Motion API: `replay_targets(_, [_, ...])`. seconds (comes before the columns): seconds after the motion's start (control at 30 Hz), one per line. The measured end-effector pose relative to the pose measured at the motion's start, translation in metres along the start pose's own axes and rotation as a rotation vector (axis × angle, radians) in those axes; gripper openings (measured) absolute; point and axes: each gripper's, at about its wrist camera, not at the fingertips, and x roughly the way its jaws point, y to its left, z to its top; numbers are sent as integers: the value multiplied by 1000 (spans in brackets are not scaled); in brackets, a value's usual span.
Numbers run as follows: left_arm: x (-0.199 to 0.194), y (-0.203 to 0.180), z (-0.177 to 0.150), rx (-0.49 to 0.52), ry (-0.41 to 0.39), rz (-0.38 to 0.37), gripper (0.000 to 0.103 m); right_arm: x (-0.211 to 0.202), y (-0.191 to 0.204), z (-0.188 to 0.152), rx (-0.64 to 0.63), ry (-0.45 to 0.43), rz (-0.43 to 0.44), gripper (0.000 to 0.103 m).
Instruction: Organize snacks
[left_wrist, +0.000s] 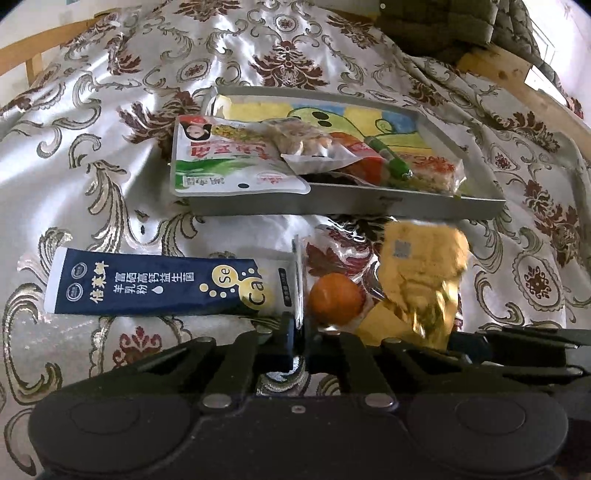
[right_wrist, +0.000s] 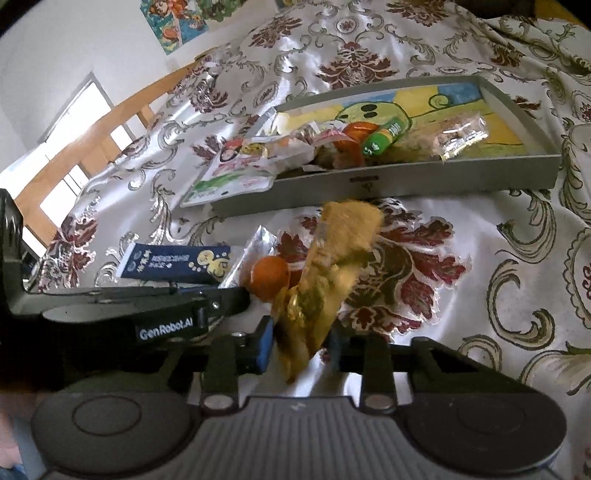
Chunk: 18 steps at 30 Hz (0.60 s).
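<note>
My landmark is the shallow grey rectangular tray (left_wrist: 388, 201) with the painted cartoon liner, lying on the shiny white cloth with maroon and gold scrollwork (left_wrist: 110, 110). Inside it sit a white and green snack pouch (left_wrist: 229, 158) overhanging the tray's near left corner, a clear packet of pale biscuits (left_wrist: 310, 142), a small green tube (left_wrist: 388, 157) and a crumbly bar in clear wrap (left_wrist: 432, 173). Just in front of the tray's near wall, my left gripper (left_wrist: 299, 332) has its jaws pinched together on the edge of a clear wrapper holding 1 round orange sweet (left_wrist: 334, 299). Beside it, my right gripper (right_wrist: 299, 350) is clamped narrowly on the lower end of a crinkled gold foil packet (right_wrist: 332, 273), which stands tilted up toward the tray's front wall without touching it. Left of the orange sweet, a long navy and white sachet with yellow bubbles (left_wrist: 155, 282) lies flat on the cloth, parallel to the tray's near wall and well apart from it. The cloth right of the gold packet, in front of the tray's near right corner, is bare. Beyond the tray's far wall the cloth runs on to a wooden frame (left_wrist: 495, 62).
</note>
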Motion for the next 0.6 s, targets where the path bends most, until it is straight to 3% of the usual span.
replay_targets(0.23, [-4,-5,0,10,-6,16,3,-2,2,2,-12,-23,14,19])
replay_targets(0.6, [-14,-10,-2,-13,-41,36,3,-5,3,2,-43,-51,4,17])
